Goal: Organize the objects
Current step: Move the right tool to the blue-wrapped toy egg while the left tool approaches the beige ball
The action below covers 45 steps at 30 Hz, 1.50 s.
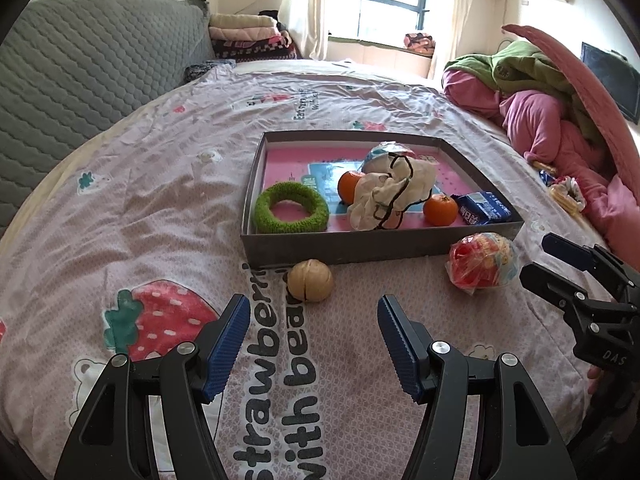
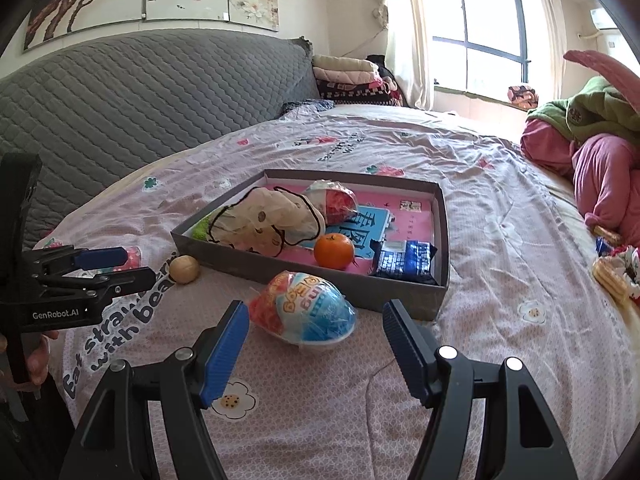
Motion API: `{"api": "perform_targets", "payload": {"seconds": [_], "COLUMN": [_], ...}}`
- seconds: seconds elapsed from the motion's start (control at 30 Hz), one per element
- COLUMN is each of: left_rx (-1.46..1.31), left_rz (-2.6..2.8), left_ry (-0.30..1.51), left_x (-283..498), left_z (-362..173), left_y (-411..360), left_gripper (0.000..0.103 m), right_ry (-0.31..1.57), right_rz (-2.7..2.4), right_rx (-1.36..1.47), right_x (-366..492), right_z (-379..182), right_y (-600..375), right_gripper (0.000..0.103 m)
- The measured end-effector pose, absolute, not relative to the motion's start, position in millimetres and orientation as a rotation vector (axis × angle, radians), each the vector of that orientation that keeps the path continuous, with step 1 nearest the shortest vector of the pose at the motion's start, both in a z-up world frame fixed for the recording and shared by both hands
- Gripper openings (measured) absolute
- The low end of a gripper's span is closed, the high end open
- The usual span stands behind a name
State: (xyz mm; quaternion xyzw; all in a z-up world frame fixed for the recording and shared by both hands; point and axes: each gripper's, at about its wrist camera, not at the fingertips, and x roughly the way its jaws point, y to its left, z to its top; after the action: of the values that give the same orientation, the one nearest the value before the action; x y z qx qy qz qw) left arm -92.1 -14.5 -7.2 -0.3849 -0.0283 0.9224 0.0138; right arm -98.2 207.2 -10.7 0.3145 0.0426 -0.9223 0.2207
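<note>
A grey box (image 1: 360,246) (image 2: 280,272) lies on the bed. It holds a green ring (image 1: 291,208), two oranges (image 1: 440,210) (image 2: 334,251), a cloth pouch (image 1: 394,192) (image 2: 264,220), a wrapped egg toy (image 2: 334,202) and a blue snack pack (image 1: 484,209) (image 2: 404,262). A walnut (image 1: 311,281) (image 2: 184,269) lies just in front of the box, beyond my open left gripper (image 1: 314,308). A second wrapped egg toy (image 1: 482,266) (image 2: 304,310) lies in front of the box, between the tips of my open right gripper (image 2: 316,312).
A grey quilted headboard (image 1: 80,72) stands to the left. Pink and green bedding (image 1: 540,100) is heaped at the right, with small snacks (image 2: 612,276) beside it. Folded blankets (image 1: 248,36) are stacked at the far end by the window.
</note>
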Motion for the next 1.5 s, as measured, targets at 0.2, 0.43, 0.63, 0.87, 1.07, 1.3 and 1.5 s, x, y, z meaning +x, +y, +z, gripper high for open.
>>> {"api": "perform_targets", "payload": {"seconds": [0.2, 0.43, 0.63, 0.87, 1.07, 1.3, 1.5], "left_rx": [-1.217, -1.221, -1.222, -1.216, -1.204, -1.185, -1.204], "left_rz": [2.856, 2.842, 2.846, 2.854, 2.831, 2.814, 2.796], "left_ry": [-0.101, -0.100, -0.128, -0.153, -0.180, -0.213, -0.253], "left_x": [-96, -103, -112, -123, -132, -139, -147], "left_z": [-15, -23, -28, -36, -42, -45, -51], "left_y": [-14, -14, -19, -25, -24, -23, -24], "left_gripper": [0.068, 0.068, 0.068, 0.068, 0.068, 0.064, 0.047], "right_ry": [0.069, 0.000, -0.066, -0.068, -0.117, -0.154, -0.190], "right_rz": [-2.530, -2.517, -2.475, -2.432, -2.382, -2.337, -2.295], "right_rx": [0.925, 1.005, 1.045, 1.048, 1.060, 1.092, 1.092], "right_x": [-107, -122, -131, -139, -150, -162, -168], "right_z": [-20, -31, -38, -41, -44, -51, -53], "right_y": [211, 217, 218, 209, 202, 194, 192], "right_gripper": [0.069, 0.069, 0.069, 0.070, 0.070, 0.069, 0.058]}}
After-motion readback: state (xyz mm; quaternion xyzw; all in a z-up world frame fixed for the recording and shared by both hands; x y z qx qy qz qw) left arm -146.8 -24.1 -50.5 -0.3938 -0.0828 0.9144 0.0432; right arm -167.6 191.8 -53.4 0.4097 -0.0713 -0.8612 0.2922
